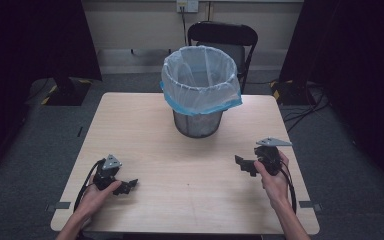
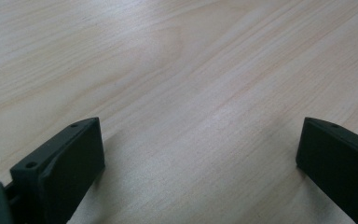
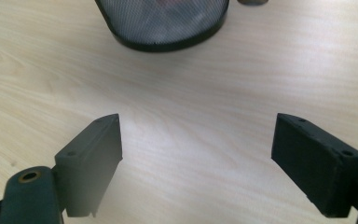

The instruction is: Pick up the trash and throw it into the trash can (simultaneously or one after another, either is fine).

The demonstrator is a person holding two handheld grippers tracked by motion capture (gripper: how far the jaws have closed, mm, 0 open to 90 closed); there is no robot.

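Note:
A mesh waste bin (image 1: pixel 198 102) lined with a white-and-blue plastic bag stands at the far middle of the wooden table (image 1: pixel 145 125). My left gripper (image 1: pixel 128 186) rests low near the front left, held by a hand, and points right. In the left gripper view the left gripper (image 2: pixel 200 149) is open over bare wood. My right gripper (image 1: pixel 244 165) is held at the front right and points left. In the right gripper view the right gripper (image 3: pixel 198 140) is open, with nothing between the jaws and the bin's base (image 3: pixel 163 23) farther off.
A black folding chair (image 1: pixel 225 37) stands behind the table by the wall. Cables (image 1: pixel 305 107) lie on the grey floor at the right. Dark curtains hang at both sides.

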